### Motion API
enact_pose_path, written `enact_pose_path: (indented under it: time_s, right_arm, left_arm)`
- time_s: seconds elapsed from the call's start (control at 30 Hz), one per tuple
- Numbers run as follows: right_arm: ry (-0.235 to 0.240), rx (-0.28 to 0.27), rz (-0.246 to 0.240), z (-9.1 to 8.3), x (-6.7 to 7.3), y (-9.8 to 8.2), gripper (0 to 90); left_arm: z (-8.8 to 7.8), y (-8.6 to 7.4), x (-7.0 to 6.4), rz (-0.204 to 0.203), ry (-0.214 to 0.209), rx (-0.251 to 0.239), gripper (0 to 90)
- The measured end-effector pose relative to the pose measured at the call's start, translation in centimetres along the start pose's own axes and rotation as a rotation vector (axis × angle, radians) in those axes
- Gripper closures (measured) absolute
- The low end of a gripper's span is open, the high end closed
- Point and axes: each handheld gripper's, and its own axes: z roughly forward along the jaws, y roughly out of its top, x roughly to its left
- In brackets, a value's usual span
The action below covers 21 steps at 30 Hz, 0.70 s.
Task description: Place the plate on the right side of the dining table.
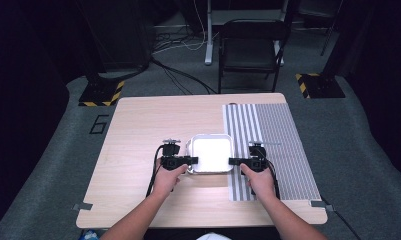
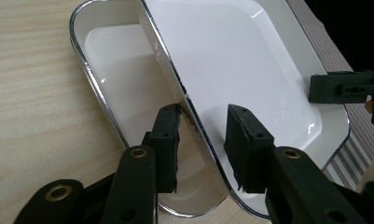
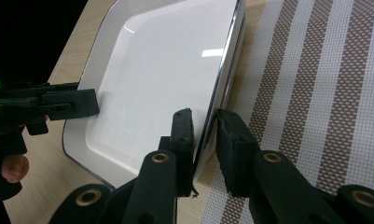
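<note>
**Two grippers at the rims of stacked white trays**

One wooden table [image 1: 138, 145] carried one striped mat [image 1: 278, 150] along its right side. Near the table's middle sat two white trays with shiny metal rims; the upper tray [image 2: 231, 60] sat above the lower tray [image 2: 124, 88] and was shifted sideways, so part of the lower one lay bare. Their right side overlapped the mat's edge. One person's two hands each held one gripper. The left gripper [image 2: 202, 144] straddled the upper tray's left rim, its jaws parted and not pressing. The right gripper [image 3: 204, 140] had its jaws closed narrowly on the upper tray's right rim.
</note>
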Motion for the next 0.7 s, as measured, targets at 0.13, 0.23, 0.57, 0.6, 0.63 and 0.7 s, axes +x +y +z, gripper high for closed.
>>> enact_pose_path:
  time_s: [0.13,0.23,0.57,0.6,0.63,0.7]
  right_arm:
    - [0.005,-0.007,-0.003,-0.2,0.2,0.3,76.8]
    - [0.009,-0.011,-0.009,-0.3,0.3,0.5,76.7]
    - [0.014,-0.018,-0.014,-0.6,0.4,1.1,76.3]
    - [0.015,-0.019,-0.015,-0.6,0.4,1.1,76.3]
    - [0.014,-0.018,-0.014,-0.6,0.4,1.2,76.3]
    - [0.015,-0.02,-0.014,-0.6,0.4,1.3,76.3]
  left_arm:
    - [-0.2,0.3,-0.2,0.008,0.004,-0.005,65.0]
    - [-0.3,0.5,-0.3,0.004,0.006,-0.01,65.0]
    - [-0.6,1.1,-0.5,0.011,0.002,-0.01,65.0]
    - [-0.6,1.1,-0.6,0.012,0.005,-0.011,65.0]
    - [-0.6,1.2,-0.6,0.013,0.004,-0.011,65.0]
    - [-0.7,1.3,-0.7,0.019,0.004,-0.01,65.0]
